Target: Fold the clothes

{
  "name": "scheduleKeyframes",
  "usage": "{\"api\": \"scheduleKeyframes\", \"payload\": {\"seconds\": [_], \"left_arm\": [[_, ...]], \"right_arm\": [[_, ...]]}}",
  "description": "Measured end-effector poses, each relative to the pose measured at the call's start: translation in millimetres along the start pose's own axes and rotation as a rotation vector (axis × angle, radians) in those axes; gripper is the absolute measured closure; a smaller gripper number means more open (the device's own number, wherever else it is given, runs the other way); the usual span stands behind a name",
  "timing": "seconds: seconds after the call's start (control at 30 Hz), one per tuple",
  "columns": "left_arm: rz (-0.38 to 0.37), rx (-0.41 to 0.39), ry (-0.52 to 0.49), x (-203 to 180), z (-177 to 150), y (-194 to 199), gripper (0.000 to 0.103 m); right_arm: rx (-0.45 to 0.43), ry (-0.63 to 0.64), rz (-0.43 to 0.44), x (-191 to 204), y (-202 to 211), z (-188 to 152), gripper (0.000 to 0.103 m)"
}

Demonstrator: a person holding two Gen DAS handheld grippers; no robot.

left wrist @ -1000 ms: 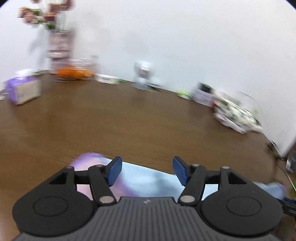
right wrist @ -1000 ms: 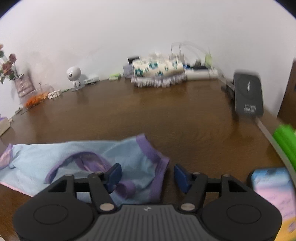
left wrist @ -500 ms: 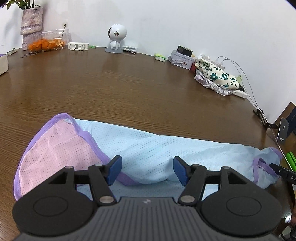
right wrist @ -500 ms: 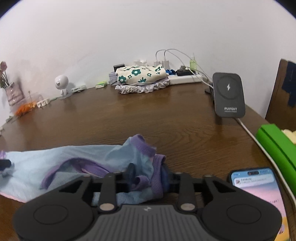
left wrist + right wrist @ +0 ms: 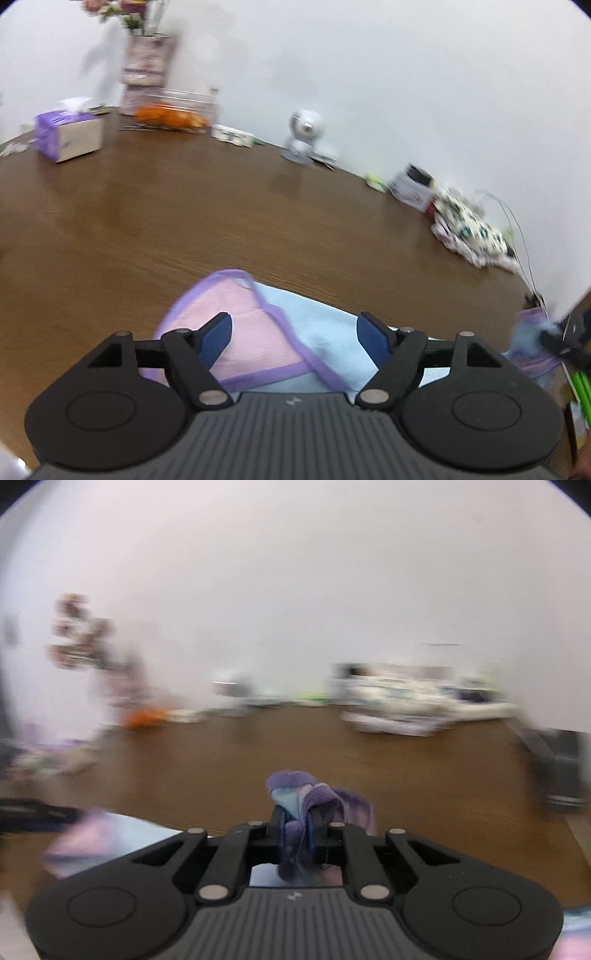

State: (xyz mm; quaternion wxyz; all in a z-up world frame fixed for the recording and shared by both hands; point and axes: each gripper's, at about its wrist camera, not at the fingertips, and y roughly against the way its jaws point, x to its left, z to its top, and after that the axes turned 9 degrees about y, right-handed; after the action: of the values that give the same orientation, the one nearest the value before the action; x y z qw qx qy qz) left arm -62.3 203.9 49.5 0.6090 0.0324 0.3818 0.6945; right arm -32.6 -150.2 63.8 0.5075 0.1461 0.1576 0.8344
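Brown wood of the table carries the light-blue garment, its pink, purple-edged end lying flat beneath the left tongs, whose jaws stand wide apart above the cloth. The right tongs are clamped on a bunched purple hem of the same garment (that view is badly blurred)
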Motion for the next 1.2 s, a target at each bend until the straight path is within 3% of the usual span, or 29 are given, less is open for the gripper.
{"api": "scheduleKeyframes", "payload": {"seconds": [0.1,0.17,0.23,0.3,0.37,0.47,0.5,0.57,0.7,0.8,0.9,0.97,1.07,1.13,1.2], "left_arm": [[0.023,0.016,0.026,6.5,-6.3,5.5,0.025],[0.050,0.021,0.027,9.6,-12.2,10.5,0.025],[0.058,0.022,0.035,15.2,-17.3,15.4,0.024],[0.069,0.030,0.049,22.9,-20.4,16.7,0.024],[0.087,0.039,0.060,25.8,-23.4,14.1,0.024],[0.096,0.055,0.063,29.1,-26.1,10.8,0.024],[0.103,0.062,0.062,29.0,-26.0,9.3,0.024],[0.109,0.069,0.053,26.3,-27.1,7.7,0.024],[0.125,0.082,0.049,24.0,-32.1,9.5,0.024],[0.152,0.093,0.064,26.6,-38.1,14.1,0.022],[0.151,0.097,0.070,28.6,-43.5,14.9,0.021],[0.149,0.100,0.065,26.4,-43.3,13.2,0.021],[0.144,0.079,0.070,25.0,-41.3,6.3,0.024],[0.160,0.061,0.060,22.5,-40.9,1.7,0.030],[0.164,0.045,0.075,21.9,-40.7,-0.4,0.047]], "right_arm": [[0.036,-0.006,0.123,47.4,-45.8,-11.4,0.090],[0.102,0.023,0.146,71.5,-73.4,-23.6,0.078],[0.110,0.034,0.161,77.4,-72.4,-27.2,0.071],[0.104,0.044,0.168,74.1,-66.2,-26.6,0.035],[0.109,0.056,0.156,57.0,-60.8,-20.3,0.024],[0.117,0.075,0.139,31.3,-52.7,-10.8,0.028],[0.119,0.081,0.133,22.7,-50.0,-7.6,0.042],[0.124,0.093,0.121,5.6,-44.5,-1.3,0.059],[0.190,0.139,0.174,-5.3,-71.1,-6.1,0.059],[0.304,0.298,0.202,17.3,-79.7,-17.5,0.058],[0.265,0.480,0.227,34.8,-65.3,3.2,0.051],[0.230,0.555,0.274,45.1,-78.2,28.2,0.039],[0.318,0.632,0.464,59.3,-145.5,60.2,0.037],[0.381,0.616,0.607,76.9,-189.7,65.3,0.039],[0.446,0.593,0.718,93.4,-231.2,67.9,0.040]]}}
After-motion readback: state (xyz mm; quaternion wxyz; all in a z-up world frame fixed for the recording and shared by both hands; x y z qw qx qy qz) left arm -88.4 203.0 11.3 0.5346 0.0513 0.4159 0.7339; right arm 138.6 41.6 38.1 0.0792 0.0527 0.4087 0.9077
